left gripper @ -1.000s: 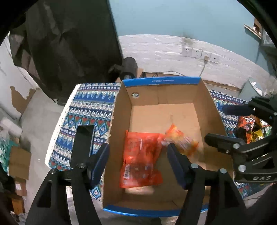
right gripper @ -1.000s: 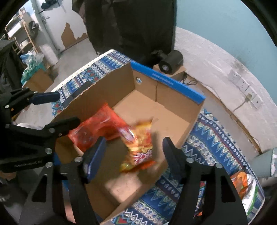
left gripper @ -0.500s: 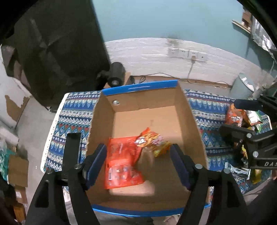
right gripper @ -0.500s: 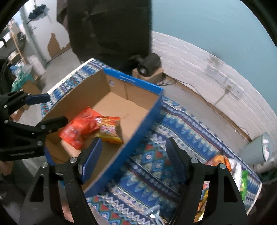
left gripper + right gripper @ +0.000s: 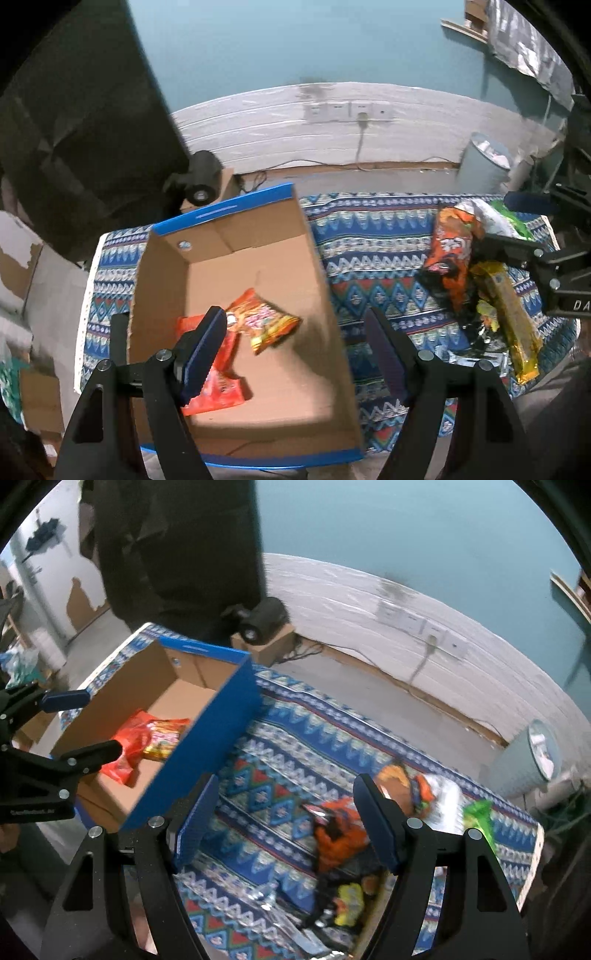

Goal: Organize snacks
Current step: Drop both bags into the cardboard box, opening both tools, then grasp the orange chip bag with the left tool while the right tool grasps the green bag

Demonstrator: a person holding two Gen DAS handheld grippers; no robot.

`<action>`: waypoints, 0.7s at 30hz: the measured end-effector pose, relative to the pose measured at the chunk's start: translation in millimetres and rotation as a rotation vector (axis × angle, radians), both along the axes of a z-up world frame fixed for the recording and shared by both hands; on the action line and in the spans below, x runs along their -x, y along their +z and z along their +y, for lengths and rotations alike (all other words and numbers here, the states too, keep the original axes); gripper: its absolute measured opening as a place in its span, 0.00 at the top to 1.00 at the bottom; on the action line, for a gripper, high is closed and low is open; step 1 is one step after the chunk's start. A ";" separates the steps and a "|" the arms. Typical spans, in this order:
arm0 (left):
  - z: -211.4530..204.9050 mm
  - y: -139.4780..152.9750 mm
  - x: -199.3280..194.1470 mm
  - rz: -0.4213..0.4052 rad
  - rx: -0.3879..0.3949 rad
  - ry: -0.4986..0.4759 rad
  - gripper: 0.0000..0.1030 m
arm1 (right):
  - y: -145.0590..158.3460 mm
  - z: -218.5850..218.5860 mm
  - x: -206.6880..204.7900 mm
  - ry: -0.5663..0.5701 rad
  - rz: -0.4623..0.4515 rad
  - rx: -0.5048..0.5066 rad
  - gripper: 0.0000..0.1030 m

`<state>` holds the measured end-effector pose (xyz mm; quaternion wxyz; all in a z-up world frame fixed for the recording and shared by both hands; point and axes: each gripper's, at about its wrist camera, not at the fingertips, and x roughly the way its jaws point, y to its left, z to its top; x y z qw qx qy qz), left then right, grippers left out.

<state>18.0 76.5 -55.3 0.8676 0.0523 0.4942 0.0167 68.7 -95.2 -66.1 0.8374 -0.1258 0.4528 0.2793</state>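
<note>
Since only two snack bags (image 5: pixel 266 321) are seen inside the cardboard box (image 5: pixel 314 258), most of the job is judged undone. A pile of snacks (image 5: pixel 340 834) is left on the patterned cloth (image 5: pixel 280 760). The left gripper (image 5: pixel 295 350) and right gripper (image 5: pixel 284 823) are held wide apart, with nothing in them.

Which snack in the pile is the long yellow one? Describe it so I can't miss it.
Start at the open cardboard box with blue rim on the patterned blue cloth, then look right to the loose snack pile. The long yellow wrapped packet lies beside the orange-and-black chip bag, the only narrow, bar-shaped pack there.
</note>
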 end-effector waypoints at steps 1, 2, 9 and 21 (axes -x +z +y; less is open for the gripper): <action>-6.0 0.4 -1.5 0.001 0.000 -0.010 0.24 | 0.4 -7.9 0.3 -0.012 -0.003 0.000 0.27; -10.0 0.3 -2.1 0.002 0.000 -0.017 0.24 | 0.8 -15.6 0.2 -0.024 -0.003 -0.001 0.27; -45.6 2.9 -10.5 0.024 0.038 -0.069 0.22 | 2.1 -62.6 0.9 -0.097 -0.009 -0.011 0.27; -106.0 -3.2 -24.1 0.066 0.027 -0.157 0.20 | 0.7 -134.8 6.7 -0.200 -0.024 -0.001 0.22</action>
